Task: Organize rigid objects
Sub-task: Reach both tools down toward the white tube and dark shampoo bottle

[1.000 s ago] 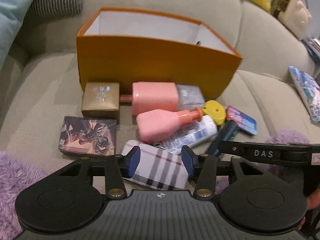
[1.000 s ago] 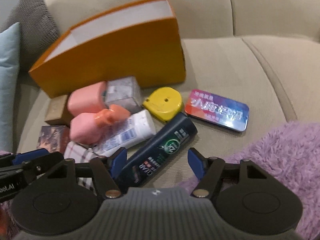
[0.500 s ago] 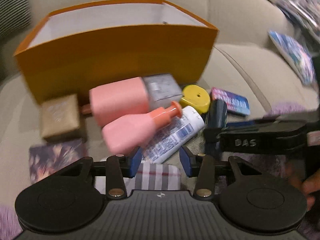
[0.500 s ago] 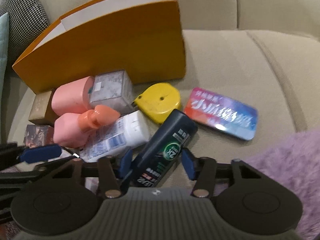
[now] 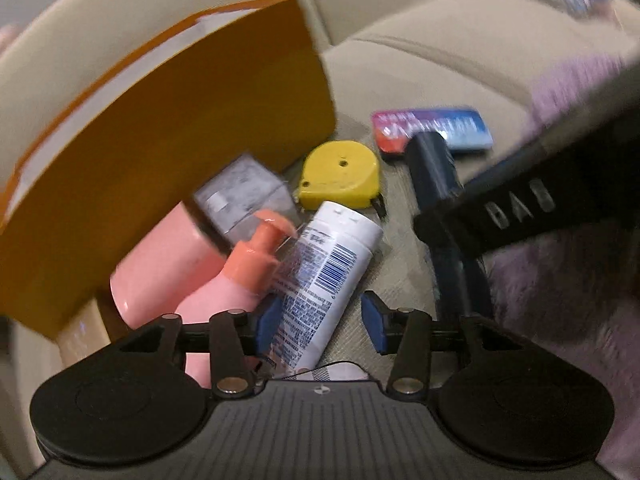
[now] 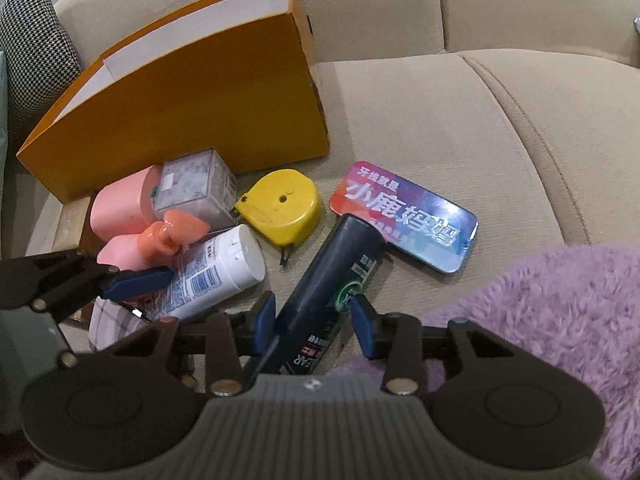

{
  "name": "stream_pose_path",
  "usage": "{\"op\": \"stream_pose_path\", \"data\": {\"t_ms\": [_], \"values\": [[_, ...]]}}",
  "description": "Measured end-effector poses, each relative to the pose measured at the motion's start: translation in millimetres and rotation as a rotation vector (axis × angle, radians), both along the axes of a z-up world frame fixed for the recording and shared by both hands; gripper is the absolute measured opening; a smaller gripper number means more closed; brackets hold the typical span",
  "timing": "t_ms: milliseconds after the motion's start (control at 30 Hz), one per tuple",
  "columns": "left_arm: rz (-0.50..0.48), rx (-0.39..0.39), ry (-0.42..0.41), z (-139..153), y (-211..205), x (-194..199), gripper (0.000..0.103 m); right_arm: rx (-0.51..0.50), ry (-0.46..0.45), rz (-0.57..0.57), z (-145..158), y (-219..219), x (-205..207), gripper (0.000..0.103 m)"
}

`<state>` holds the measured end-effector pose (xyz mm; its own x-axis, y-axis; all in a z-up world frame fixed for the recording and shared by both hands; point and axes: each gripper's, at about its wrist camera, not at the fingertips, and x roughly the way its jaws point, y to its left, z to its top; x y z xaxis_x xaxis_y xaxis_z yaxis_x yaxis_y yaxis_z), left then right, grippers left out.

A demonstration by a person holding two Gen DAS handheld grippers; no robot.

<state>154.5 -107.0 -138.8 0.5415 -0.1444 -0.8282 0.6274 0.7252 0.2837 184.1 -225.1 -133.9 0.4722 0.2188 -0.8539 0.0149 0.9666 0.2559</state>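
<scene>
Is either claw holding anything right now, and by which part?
Nothing is held. The left claw is open around the white tube's lower body; the right claw is open around the dark bottle's middle.

Orange box point(image 6: 192, 120): matt card, white paper-like lining. Tin point(image 6: 404, 222): glossy, reflective print. Tape measure point(image 6: 286, 212): smooth yellow plastic. Dark tube point(image 6: 336, 276) & white tube point(image 6: 216, 276): smooth plastic w/ slight sheen. Sofa point(image 6: 460, 128): woven beige cloth. Purple throw point(image 6: 540, 328): fluffy.

a beige sofa point(image 6: 440, 128) fills the view, seams running toward 5 o'clock. a houndstooth cushion point(image 6: 36, 52) sits at 10 o'clock, purple fluffy throw point(image 6: 540, 320) at 4 o'clock.
</scene>
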Motion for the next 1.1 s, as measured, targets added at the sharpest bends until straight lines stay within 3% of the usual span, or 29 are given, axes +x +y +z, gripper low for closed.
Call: {"op": "stream_pose_path", "data": {"t_ms": [167, 267, 333, 433, 567, 700, 800, 967, 1100], "values": [[-0.08, 0.142, -0.091, -15, -21, -11, 0.065, 0.014, 0.003, 0.007, -6, 1, 2, 0.048], [-0.086, 0.142, -0.11, -17, -25, -9, 0.06, 0.005, 0.01, 0.019, -10, 4, 5, 0.049], [-0.072, 0.129, -0.122, -14, -24, -9, 0.049, 0.009, 0.009, 0.017, -10, 4, 4, 0.048], [-0.049, 0.074, -0.111, -2, -20, -5, 0.034, 0.045, -0.013, 0.003, -6, -1, 1, 0.045], [0.033, -0.023, -0.086, 18, -8, -1, 0.031, 0.104, -0.044, -0.017, 1, -12, -5, 0.041], [0.169, -0.249, -0.017, 45, 9, 0, 0.027, 0.124, -0.04, -0.027, 5, -18, -5, 0.04], [0.286, -0.424, 0.085, 56, 27, 12, 0.022, 0.119, -0.045, -0.029, 6, -15, -1, 0.04], [0.399, -0.459, 0.16, 39, 41, 29, 0.017, 0.146, -0.072, 0.01, 7, -7, 17, 0.037], [0.333, -0.439, 0.18, 43, 39, 27, 0.018, 0.157, -0.044, -0.013, 0, -11, 20, 0.041]]}}
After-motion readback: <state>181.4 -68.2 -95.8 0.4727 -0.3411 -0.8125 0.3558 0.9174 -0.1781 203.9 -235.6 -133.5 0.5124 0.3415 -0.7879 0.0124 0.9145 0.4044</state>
